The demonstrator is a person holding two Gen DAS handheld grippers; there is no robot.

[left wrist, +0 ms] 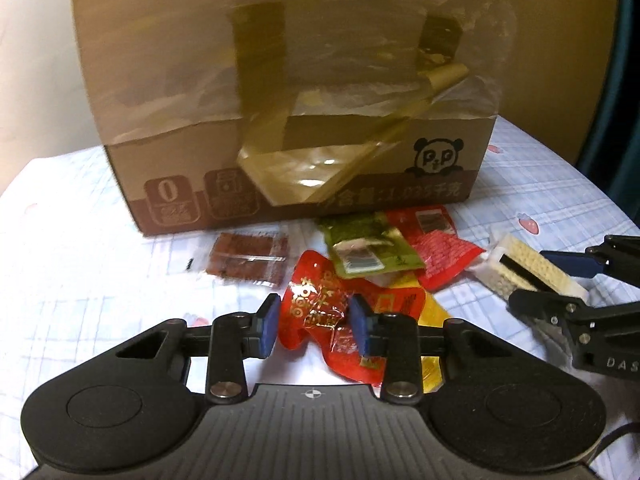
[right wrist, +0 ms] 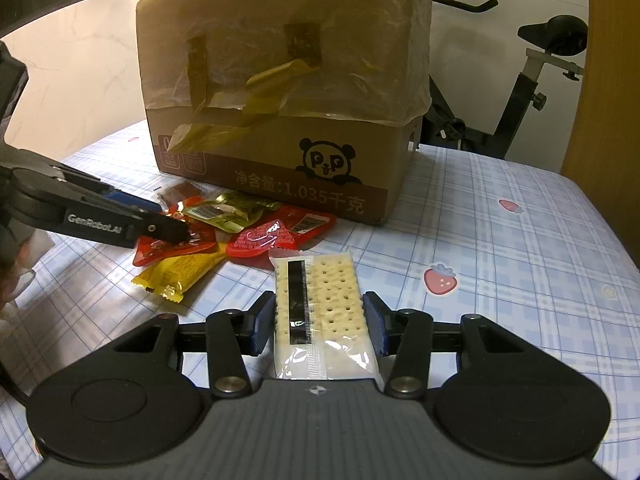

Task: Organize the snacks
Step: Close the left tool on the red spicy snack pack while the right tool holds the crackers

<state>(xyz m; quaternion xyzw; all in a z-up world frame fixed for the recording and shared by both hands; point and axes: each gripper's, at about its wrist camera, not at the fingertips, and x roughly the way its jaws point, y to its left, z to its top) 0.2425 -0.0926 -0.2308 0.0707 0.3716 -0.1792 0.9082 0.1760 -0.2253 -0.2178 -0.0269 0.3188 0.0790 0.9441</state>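
Note:
A pile of snack packets lies in front of a tall cardboard box (left wrist: pixel 280 80) with a panda print. My left gripper (left wrist: pixel 314 324) is shut on a crinkled red packet (left wrist: pixel 316 304) with gold lettering, one blue pad pressing on each side. In the right wrist view its fingertips (right wrist: pixel 176 232) sit on that red packet at the pile's left. My right gripper (right wrist: pixel 319 324) is shut on a clear-wrapped cracker packet (right wrist: pixel 320 292), held lengthwise between the pads. The left wrist view shows that gripper (left wrist: pixel 548 280) and the crackers (left wrist: pixel 524 264) on the right.
Loose in the pile are a green packet (left wrist: pixel 368 244), a second red packet (left wrist: pixel 436 248), a yellow packet (right wrist: pixel 180 272) and a clear packet of brown slices (left wrist: pixel 248 258). The checked tablecloth (right wrist: pixel 500 260) carries strawberry prints. An exercise bike (right wrist: pixel 520 92) stands beyond the table's far right edge.

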